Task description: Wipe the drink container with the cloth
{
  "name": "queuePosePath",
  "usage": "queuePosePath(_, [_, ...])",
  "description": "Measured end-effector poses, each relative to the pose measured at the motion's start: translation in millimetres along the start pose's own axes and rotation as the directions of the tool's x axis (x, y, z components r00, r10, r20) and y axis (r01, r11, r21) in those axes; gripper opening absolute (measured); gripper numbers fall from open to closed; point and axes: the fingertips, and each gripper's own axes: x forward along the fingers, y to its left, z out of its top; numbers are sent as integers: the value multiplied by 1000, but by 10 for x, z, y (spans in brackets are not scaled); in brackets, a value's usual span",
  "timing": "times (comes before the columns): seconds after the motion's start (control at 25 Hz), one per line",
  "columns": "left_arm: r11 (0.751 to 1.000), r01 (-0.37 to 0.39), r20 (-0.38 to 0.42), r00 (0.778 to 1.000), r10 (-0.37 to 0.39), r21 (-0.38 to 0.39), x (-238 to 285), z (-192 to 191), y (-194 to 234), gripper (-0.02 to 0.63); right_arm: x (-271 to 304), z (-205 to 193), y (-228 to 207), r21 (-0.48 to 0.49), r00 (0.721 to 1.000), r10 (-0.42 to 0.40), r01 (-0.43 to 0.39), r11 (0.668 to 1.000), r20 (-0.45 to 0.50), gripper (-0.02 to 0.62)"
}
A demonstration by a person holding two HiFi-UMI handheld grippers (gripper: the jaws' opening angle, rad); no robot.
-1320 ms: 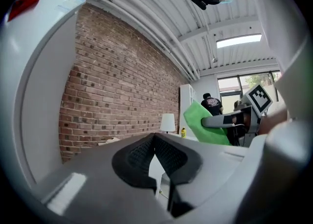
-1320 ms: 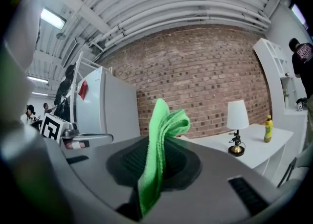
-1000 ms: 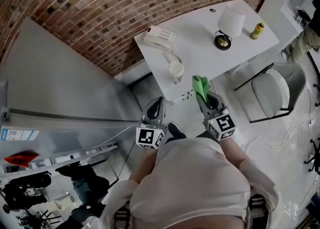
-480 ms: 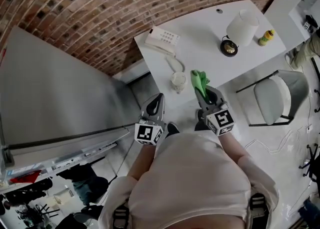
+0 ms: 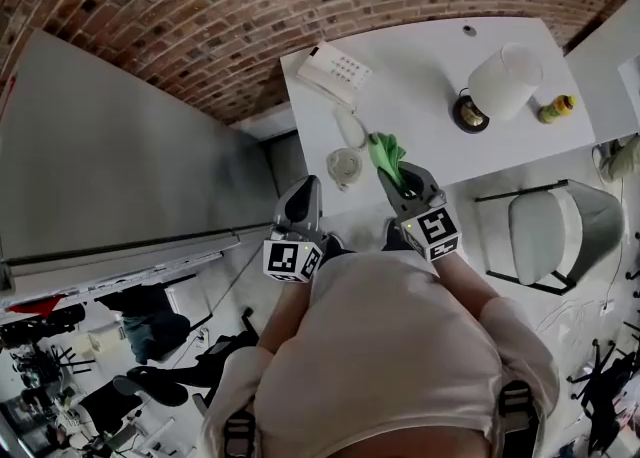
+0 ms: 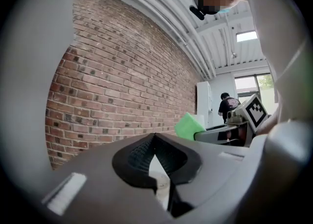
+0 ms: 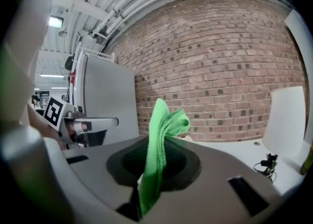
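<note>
The drink container (image 5: pixel 345 166), a clear lidded cup, stands near the front edge of the white table (image 5: pixel 420 66). My right gripper (image 5: pixel 397 174) is shut on a green cloth (image 5: pixel 385 152), which sticks up between its jaws just right of the cup; I cannot tell if they touch. In the right gripper view the cloth (image 7: pixel 164 120) rises out of the shut right gripper (image 7: pixel 157 145). My left gripper (image 5: pixel 304 191) hangs in front of the table, left of the cup, its jaws together and empty. In the left gripper view the left gripper (image 6: pixel 155 139) points toward the cloth (image 6: pixel 188 125).
On the table are a white desk phone (image 5: pixel 335 69), a small white oval object (image 5: pixel 350 128), a white lamp (image 5: pixel 503 81) and a yellow bottle (image 5: pixel 554 107). A grey cabinet (image 5: pixel 130 166) stands to the left, a brick wall (image 5: pixel 200 16) behind, and a chair (image 5: pixel 560 236) at the right.
The table and cup have come nearer to both grippers. The right gripper, still holding the cloth, now sits right beside the cup. The left gripper stays shut.
</note>
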Motion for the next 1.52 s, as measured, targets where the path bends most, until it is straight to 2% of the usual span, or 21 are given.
queuePosePath(0.08, [999,-36,-1,999,36,6,-25,0,43,12,48,-22,-4,-12,999,30,-31,999,-12,41])
queuePosePath(0.24, [998,-58,-13,998,58,-33,-36,-61,152,12,137,-29,-20,11,999,47,-47,999,-12,41])
queuePosePath(0.52, [1000,-28,-54,998,27,-12,-30,-132,229,12,296,-198,16,29,997,41,-39,999,-72,41])
queuePosePath(0.72, [1000,-9,-79,997,7,-20,-20,-216,289,11,448,-430,-37,-36,991,44,-48,998,-125,41])
queuePosePath(1.0, [1000,12,-106,994,-14,-16,18,-285,293,11,614,-913,-181,-28,970,41,-49,998,-239,41])
queuePosePath(1.28, [1000,15,-128,992,-18,-18,20,-362,286,12,762,-1293,-110,-31,939,81,-97,995,-334,41])
queuePosePath(1.52, [1000,11,-143,990,-14,-22,-6,-419,266,12,861,-1531,12,-169,897,128,-216,962,-423,41])
